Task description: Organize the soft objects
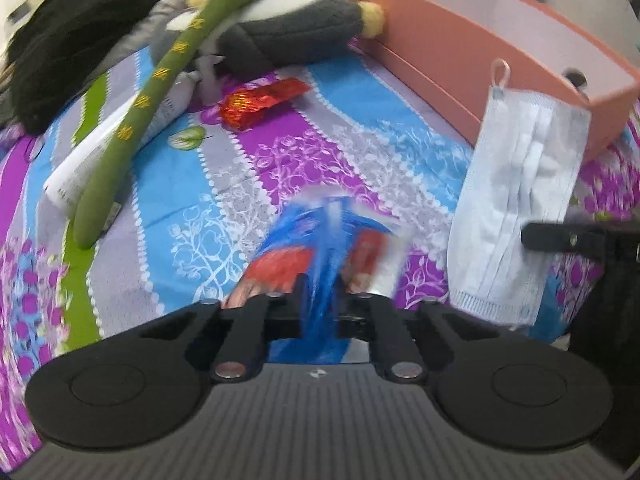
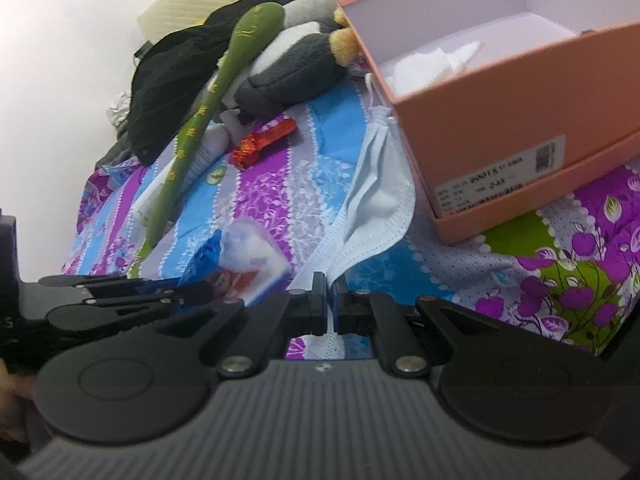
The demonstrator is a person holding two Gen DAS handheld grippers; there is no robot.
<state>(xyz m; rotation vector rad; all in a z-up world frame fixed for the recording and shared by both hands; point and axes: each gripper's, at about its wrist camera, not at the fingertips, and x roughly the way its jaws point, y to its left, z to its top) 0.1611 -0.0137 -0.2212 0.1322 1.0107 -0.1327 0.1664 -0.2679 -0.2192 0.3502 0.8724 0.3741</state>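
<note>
The blurred blue packet point(image 1: 320, 276) is pinched in the closed left tongs point(image 1: 320, 308), its long axis pointing away; the face mask point(image 2: 360, 216) is clamped edge-on by the right tongs point(image 2: 330, 304), its lower end hidden.

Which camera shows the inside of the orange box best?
The right wrist view: it looks into the orange box and shows its white interior with something white lying inside. The left wrist view shows only the box's outer wall and part of the inner wall, not its floor.
</note>
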